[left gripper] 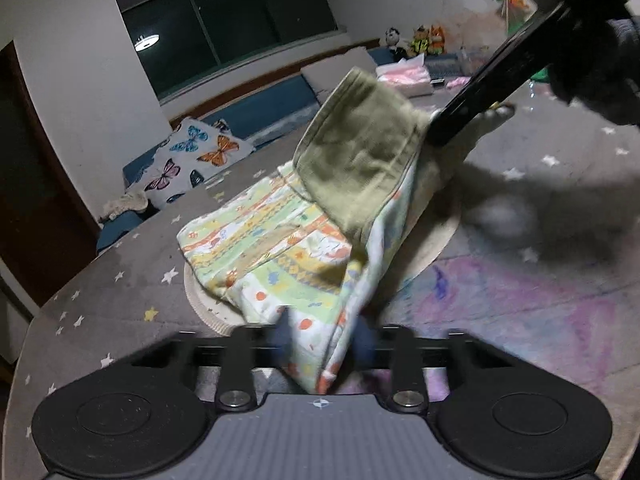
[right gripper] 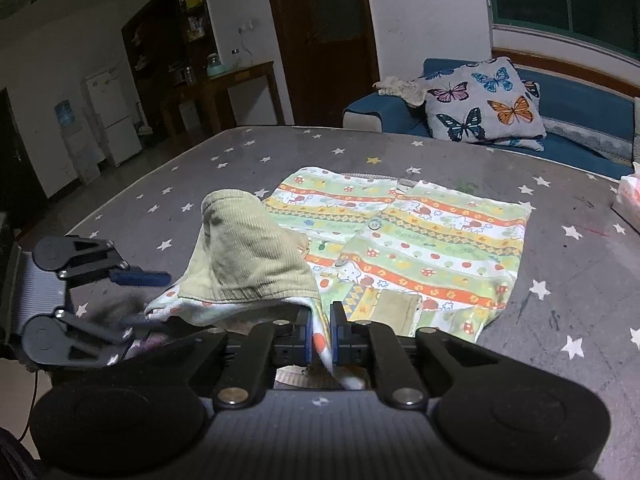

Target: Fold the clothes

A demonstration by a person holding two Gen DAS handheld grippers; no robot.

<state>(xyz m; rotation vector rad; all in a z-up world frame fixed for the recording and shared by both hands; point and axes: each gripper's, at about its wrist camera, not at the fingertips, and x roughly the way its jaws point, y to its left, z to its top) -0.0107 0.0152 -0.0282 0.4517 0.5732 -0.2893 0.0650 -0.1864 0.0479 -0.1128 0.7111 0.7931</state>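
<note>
While the right gripper (right gripper: 321,340) pinched a fold of the patterned shirt (right gripper: 432,236) at the near edge of the table (right gripper: 240,160), its blue pads (right gripper: 307,336) were pressed almost together with only the thin cloth between them. From that grip the fabric rose in a raised flap, and an olive corduroy sleeve (right gripper: 248,256) draped over the lifted part, its cuff turned up. Beside it on the near left, the left gripper (right gripper: 132,300) lay on its side, one blue finger (right gripper: 140,278) showing clearly and the other blurred behind the cloth. In its own view the left gripper (left gripper: 320,344) had the shirt's (left gripper: 280,248) hem bunched between its narrowly set jaws, which gripped the cloth, though motion blur smeared the pads. The sleeve (left gripper: 360,160) stood lifted beyond it, with the right gripper's (left gripper: 440,128) dark body reaching in from the upper right and a gloved hand (left gripper: 592,72) behind it.

Past the grippers, the rest of the shirt lay flat across the middle of the grey, star-printed table, striped in green, orange and yellow, with a small olive pocket (right gripper: 396,308) near its near hem and a button (right gripper: 374,224) at its centre. Beyond the table's far edge stood a blue sofa (right gripper: 580,112) carrying a butterfly cushion (right gripper: 480,100). Farther off on the left, a white fridge (right gripper: 112,116) stood against the wall near a dark wooden door (right gripper: 320,32).
</note>
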